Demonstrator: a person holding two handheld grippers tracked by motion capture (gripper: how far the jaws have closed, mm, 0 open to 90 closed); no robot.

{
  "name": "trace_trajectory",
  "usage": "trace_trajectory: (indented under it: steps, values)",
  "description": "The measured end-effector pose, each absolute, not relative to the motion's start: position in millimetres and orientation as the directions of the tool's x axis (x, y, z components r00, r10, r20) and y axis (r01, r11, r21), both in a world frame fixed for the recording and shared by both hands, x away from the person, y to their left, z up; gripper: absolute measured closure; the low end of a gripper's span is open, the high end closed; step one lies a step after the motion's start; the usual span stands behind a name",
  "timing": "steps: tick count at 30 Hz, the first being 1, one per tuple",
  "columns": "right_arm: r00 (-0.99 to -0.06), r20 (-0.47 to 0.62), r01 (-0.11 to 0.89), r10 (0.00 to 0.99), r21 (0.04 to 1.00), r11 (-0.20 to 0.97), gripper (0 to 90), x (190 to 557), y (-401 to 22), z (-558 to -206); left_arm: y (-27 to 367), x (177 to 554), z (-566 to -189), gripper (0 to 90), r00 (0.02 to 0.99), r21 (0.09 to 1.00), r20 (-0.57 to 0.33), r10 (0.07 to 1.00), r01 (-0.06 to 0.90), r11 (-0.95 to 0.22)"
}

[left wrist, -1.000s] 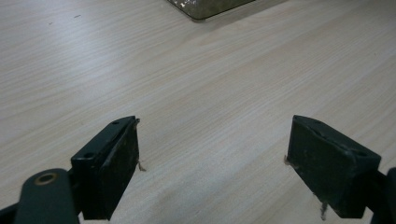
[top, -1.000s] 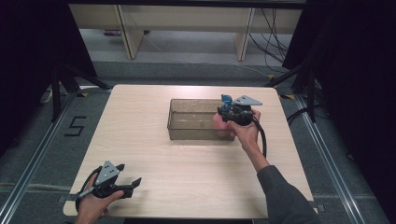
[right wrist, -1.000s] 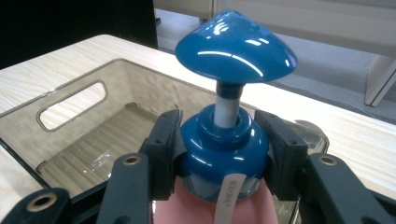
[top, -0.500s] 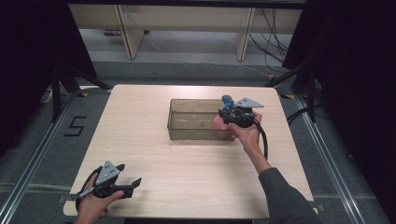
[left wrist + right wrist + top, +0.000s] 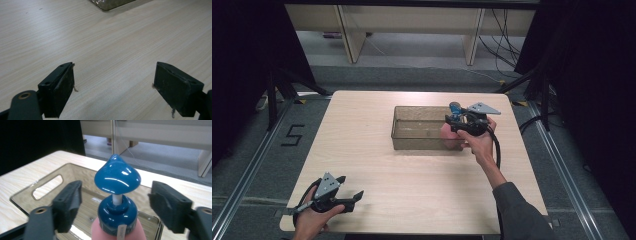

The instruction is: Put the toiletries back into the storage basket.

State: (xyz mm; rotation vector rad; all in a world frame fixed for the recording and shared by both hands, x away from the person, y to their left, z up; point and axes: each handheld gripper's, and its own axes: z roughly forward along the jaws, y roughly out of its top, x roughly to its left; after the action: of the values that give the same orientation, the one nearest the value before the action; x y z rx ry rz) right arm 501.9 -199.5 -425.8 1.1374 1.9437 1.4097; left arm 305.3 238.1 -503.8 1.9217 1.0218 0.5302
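Left claw point(image 5: 353, 197): jaws spread, nothing between them, low over the surface point(image 5: 362, 145) at its near left corner.
Right claw point(image 5: 115, 206): jaws spread either side of the pump bottle point(image 5: 117, 202), not touching it.
Pump bottle: pink body cut off below (blue pump head plain), at the right end of the clear bin point(image 5: 412, 142).
Label: unreadable.

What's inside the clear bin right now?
Standing at the right end of the clear bin is a pink bottle with a blue pump top, between the right claw's open jaws. The bottle's lower body is out of frame.
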Motion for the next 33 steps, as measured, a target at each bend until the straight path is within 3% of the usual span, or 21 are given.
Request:
trace_trajectory:
  steps: [11, 33]
  values:
    - [-0.52, 0.078, 0.344, 0.851, 0.931, 0.125, 16.8, 493, -205, -421, 239, 306, -504, 16.3, 0.572, 0.847, -0.027, 0.82, 0.449, -0.285]
    - [-0.497, 0.072, 0.333, 0.865, 0.936, 0.113, 16.4, 469, -213, -416, 239, 305, -503, 16.3, 0.57, 0.849, -0.03, 0.821, 0.447, -0.28]
